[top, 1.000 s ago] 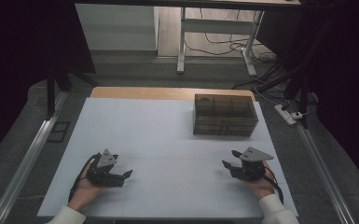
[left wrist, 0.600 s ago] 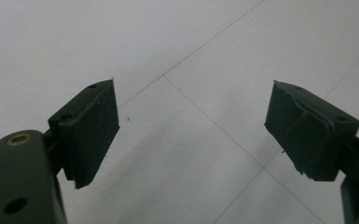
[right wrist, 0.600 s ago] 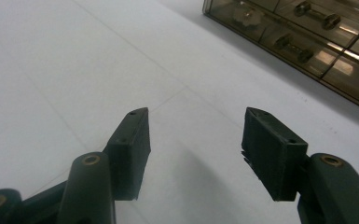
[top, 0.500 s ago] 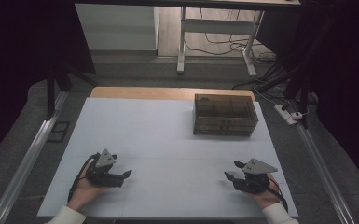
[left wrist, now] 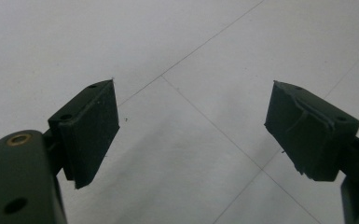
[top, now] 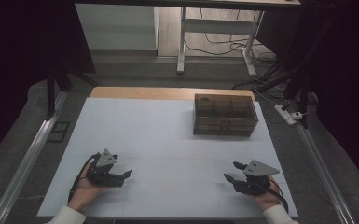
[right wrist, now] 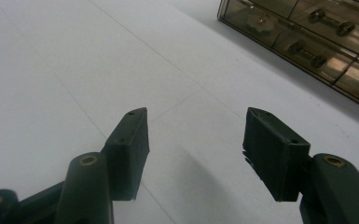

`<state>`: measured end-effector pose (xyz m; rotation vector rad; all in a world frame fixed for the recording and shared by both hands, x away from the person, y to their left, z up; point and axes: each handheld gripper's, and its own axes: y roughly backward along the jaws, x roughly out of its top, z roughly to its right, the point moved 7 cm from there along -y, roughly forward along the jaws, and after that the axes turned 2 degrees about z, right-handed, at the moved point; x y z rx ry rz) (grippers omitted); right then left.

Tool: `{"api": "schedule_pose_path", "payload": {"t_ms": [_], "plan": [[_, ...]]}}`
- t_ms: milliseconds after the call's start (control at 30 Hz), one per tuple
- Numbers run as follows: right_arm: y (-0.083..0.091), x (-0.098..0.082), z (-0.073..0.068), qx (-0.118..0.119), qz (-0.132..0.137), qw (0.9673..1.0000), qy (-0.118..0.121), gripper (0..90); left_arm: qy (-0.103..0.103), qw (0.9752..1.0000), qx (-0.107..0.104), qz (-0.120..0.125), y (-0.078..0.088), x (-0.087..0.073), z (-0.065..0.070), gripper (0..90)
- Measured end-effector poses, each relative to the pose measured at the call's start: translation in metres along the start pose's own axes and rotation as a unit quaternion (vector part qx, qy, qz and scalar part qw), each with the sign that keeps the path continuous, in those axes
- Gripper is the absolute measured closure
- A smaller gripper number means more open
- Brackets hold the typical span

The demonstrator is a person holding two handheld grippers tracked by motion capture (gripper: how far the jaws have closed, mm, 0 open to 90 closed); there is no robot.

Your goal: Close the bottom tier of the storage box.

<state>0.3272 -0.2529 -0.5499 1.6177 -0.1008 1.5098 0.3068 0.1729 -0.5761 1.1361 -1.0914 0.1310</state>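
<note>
While both grippers rest low on the white table (top: 168,135), nothing lies between either one and the brown drawer box (top: 224,115), which sits well beyond the right gripper (top: 234,173); its drawers hold small metal parts. Both the right gripper and the left gripper (top: 126,176) point inward, jaws apart and empty.

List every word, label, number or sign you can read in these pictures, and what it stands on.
None can be read. The clear brown box, its compartments, the white table top, the left gripper and the right gripper carry no lettering that shows.
</note>
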Motion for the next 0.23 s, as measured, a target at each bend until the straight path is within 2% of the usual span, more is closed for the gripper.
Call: {"api": "schedule_pose_path", "payload": {"t_ms": [233], "plan": [[0.0008,0.0011,0.0005,0.000,0.004,1.0000,0.000,39.8,-0.003,1.0000,-0.001,-0.003,0.0000,-0.0005,0.0003,17.3]]}}
